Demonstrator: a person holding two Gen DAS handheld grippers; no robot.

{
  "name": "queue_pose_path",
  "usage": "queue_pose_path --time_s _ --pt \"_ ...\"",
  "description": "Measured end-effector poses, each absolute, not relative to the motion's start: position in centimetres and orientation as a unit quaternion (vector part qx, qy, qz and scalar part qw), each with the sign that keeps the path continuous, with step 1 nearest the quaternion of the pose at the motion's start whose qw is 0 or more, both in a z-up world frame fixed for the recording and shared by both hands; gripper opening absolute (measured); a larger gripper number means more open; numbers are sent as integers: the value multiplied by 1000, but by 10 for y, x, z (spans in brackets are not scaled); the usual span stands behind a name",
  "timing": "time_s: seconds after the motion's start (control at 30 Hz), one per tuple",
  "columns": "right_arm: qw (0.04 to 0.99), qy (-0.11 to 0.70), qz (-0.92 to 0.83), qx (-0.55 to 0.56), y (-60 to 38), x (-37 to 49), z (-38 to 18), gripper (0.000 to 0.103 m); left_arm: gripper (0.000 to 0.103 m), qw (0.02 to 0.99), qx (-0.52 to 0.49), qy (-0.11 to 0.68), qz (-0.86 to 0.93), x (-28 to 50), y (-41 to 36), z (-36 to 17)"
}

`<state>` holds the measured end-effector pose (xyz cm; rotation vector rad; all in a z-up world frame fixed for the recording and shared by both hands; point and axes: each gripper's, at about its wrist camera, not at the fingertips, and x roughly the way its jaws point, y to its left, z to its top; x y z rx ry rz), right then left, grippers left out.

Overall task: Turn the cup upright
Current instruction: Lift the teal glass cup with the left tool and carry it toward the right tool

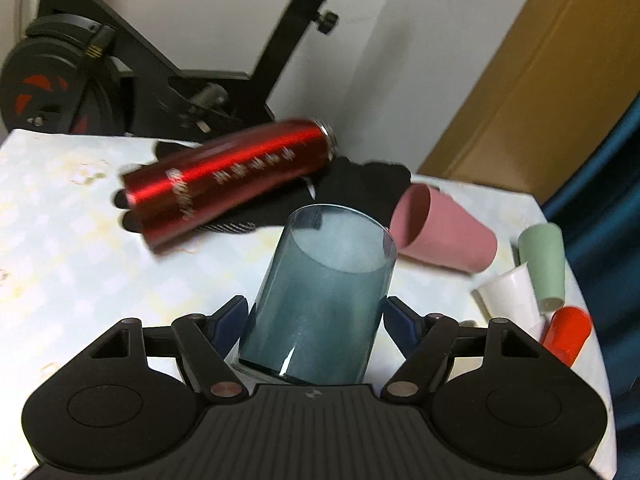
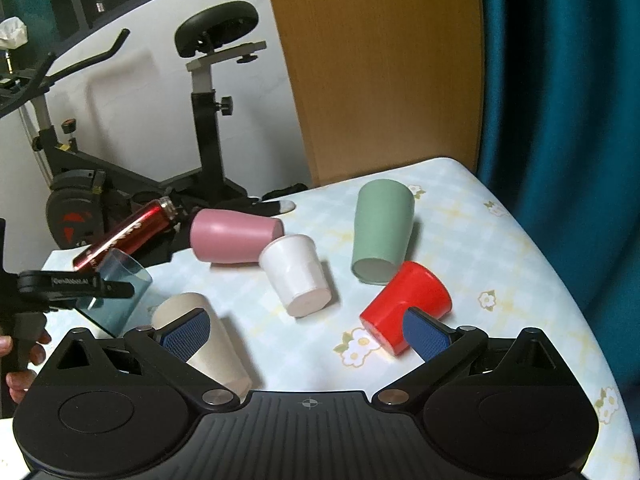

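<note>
left claw (image 1: pixel 316 308) gripping tilted blue glass (image 1: pixel 320 296); right claw (image 2: pixel 306 330) open

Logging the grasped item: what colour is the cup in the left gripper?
Translucent blue-grey cup, clearest in the left wrist view.

Your left gripper (image 1: pixel 316 312), black with blue pads, frames a see-through smoky teal cup (image 1: pixel 320 296). Behind it you've got a glossy metallic red bottle (image 1: pixel 228 184) with pale lettering, lying on black cloth (image 1: pixel 360 184). The tablecloth (image 2: pixel 500 248) is pale blue-and-cream check with white flowers. On it: pink cup (image 2: pixel 234 240), white cup (image 2: pixel 296 276), sage green cup (image 2: pixel 382 232), bright red cup (image 2: pixel 408 304), beige cup (image 2: pixel 208 344).
</note>
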<state>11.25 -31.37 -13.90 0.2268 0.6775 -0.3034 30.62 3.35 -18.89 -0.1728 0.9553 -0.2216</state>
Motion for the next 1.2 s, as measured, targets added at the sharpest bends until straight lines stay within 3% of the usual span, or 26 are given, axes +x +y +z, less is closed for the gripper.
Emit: queue_pose_path --time_s 0.43,0.8,1.2 --pt "931 325 -134 102 -289 76 -118 102 77 880 -160 443 -54 205 47 -154" --pt "927 342 -134 80 -278 42 -129 102 77 855 -241 458 -28 115 44 -210" --pt "920 358 -138 75 -276 26 -145 102 77 841 -250 478 -29 99 26 -248"
